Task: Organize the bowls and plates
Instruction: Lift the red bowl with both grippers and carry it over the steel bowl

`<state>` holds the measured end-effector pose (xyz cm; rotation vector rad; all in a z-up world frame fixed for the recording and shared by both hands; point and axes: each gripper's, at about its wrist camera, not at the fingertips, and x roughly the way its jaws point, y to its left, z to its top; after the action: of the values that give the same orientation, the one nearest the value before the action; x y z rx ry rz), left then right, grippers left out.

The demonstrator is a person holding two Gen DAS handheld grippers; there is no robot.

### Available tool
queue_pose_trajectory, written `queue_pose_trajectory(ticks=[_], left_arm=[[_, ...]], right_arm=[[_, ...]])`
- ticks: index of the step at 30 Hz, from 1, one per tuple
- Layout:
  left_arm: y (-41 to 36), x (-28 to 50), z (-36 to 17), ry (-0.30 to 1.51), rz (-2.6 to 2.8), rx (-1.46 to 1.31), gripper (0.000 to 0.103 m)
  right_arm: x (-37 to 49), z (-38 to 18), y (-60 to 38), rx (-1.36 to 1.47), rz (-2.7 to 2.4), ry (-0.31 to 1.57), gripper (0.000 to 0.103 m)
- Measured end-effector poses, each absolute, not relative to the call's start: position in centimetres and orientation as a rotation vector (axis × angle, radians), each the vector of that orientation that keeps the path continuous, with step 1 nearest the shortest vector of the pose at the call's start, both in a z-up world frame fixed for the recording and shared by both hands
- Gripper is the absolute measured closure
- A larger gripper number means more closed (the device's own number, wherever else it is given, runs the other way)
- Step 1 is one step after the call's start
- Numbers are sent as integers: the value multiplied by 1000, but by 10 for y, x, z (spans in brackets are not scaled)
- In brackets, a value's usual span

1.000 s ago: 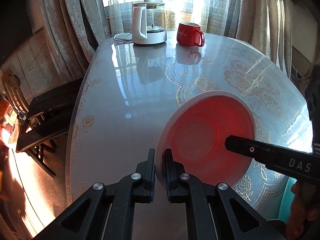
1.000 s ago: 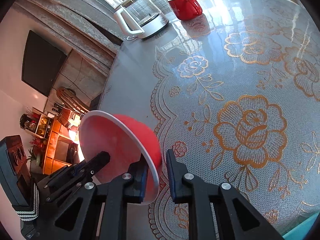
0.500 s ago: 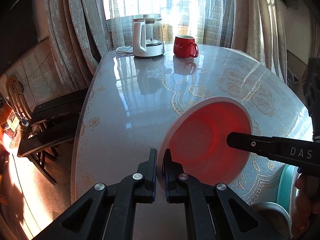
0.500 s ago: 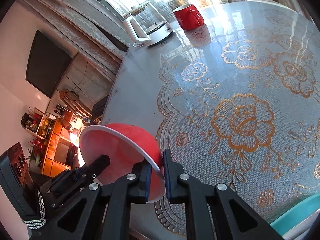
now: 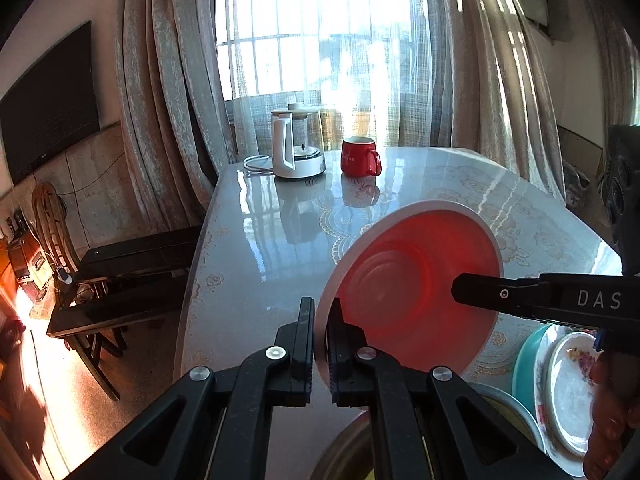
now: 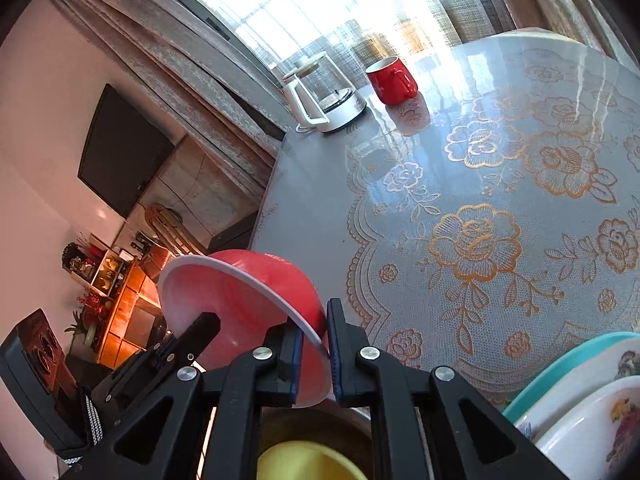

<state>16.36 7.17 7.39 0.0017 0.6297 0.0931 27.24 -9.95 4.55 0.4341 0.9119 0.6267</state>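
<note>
A red bowl (image 5: 416, 292) with a white rim hangs above the floral tablecloth, tipped so its inside faces the left wrist camera. My left gripper (image 5: 320, 312) is shut on its near-left rim. My right gripper (image 6: 316, 320) is shut on the opposite rim of the red bowl (image 6: 248, 292); one of its black fingers (image 5: 500, 294) reaches in from the right. Below the grippers sits a metal bowl (image 6: 320, 420) with something yellow (image 6: 304, 460) inside. Beside it lies a stack with a teal plate (image 6: 560, 364) and white floral plates (image 6: 592, 420).
A glass kettle (image 5: 296, 148) and a red mug (image 5: 358, 156) stand at the table's far end by the curtained window. Dark chairs (image 5: 120, 280) stand off the table's left edge. A person's hand (image 5: 612, 420) shows at the lower right.
Both grippers, shut on the red bowl, have risen and drawn back toward the near table edge. The metal bowl and the plate stack have come into view below.
</note>
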Motion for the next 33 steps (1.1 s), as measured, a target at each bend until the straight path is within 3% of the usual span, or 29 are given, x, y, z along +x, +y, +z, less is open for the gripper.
queue_pose_trajectory(ticks=[11, 33], left_arm=[[61, 103, 84, 588, 48, -56, 97], [48, 36, 54, 663, 1, -32, 97]], right_arm=[[215, 62, -118, 427, 642, 848, 91], [157, 35, -131, 444, 647, 924, 89]])
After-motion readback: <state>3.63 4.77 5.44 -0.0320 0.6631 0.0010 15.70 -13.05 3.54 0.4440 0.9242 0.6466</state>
